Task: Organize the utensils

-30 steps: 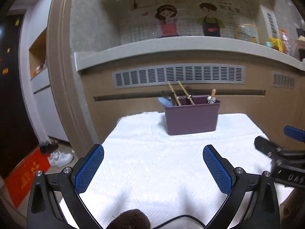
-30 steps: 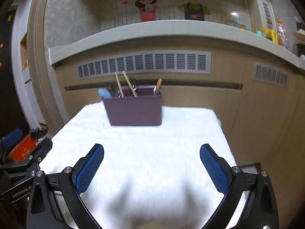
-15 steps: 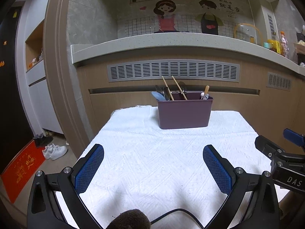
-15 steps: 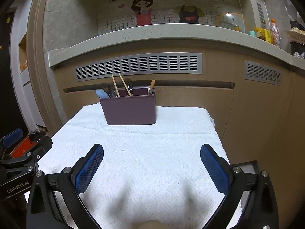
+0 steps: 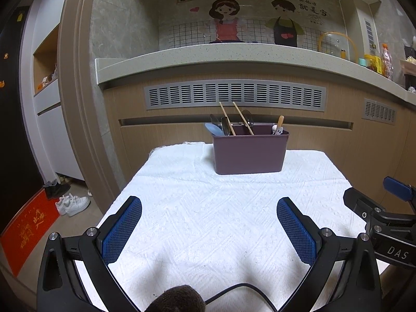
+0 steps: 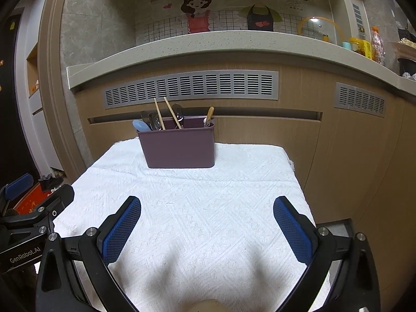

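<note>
1. Left wrist view shows your left gripper (image 5: pixel 209 221) with its jaws spread wide and nothing between the blue pads (image 5: pixel 122 230); it hovers low over the white cloth (image 5: pixel 208 208), aimed at the purple holder (image 5: pixel 249 153).
2. Your right gripper (image 6: pixel 207 219) is likewise released and empty, level with its partner, which shows at the left edge of the right wrist view.
3. The holder stands upright at the far end of the cloth, well apart from both grippers. In it stand the chopsticks (image 6: pixel 166 113), a blue spoon (image 5: pixel 213 129), dark metal utensils (image 6: pixel 153 121) and a wooden-handled piece (image 5: pixel 279 124).
4. No utensil lies loose on the cloth, so you look either finished or about to start; which one cannot be told.
5. If more sorting remains, reach forward to the holder and close on one handle above the rim, without tipping the holder.
</note>
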Demonstrator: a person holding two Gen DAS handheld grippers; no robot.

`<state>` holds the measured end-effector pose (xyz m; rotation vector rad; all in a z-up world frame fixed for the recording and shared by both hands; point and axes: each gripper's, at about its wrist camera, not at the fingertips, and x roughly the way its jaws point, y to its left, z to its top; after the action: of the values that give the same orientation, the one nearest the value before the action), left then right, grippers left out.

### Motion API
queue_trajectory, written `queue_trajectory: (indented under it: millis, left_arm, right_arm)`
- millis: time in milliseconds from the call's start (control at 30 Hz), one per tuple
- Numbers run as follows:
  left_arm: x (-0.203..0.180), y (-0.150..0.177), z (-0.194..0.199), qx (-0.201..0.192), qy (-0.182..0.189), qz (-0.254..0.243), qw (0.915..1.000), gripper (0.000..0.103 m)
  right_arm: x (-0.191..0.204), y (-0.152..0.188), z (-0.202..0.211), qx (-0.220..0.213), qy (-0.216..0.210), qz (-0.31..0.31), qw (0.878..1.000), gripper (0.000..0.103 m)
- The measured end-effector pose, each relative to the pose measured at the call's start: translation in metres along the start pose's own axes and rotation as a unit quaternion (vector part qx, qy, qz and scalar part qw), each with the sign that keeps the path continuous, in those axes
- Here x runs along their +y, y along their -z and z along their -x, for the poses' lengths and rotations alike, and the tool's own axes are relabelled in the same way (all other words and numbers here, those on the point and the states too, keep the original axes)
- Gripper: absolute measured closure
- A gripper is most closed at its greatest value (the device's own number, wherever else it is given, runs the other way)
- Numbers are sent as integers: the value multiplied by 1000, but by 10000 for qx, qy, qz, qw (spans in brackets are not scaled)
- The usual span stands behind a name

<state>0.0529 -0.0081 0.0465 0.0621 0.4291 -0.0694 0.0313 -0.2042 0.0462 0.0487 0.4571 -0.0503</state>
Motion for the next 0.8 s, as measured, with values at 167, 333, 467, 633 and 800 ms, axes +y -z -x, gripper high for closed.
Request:
queue_trajectory:
  millis: [167,333,467,633,800]
  left_arm:
    - [0,0,0,8,-2,2,10000,0]
    - [-1,1,0,16,-1,12,10000,0]
    - [-1,1,1,19,-3,21,10000,0]
    - [-1,1,1,17,0,23,10000,0]
    - [-1,1,1,17,-7,30,10000,0]
  right_arm:
    - [1,0,0,11,3,-5,10000,2]
    - [1,0,0,25,2,-1,10000,2]
    - [2,1,0,36,5,3,10000,2]
    - [2,1,0,37,3,2,10000,2]
    - [2,1,0,35,8,4,10000,2]
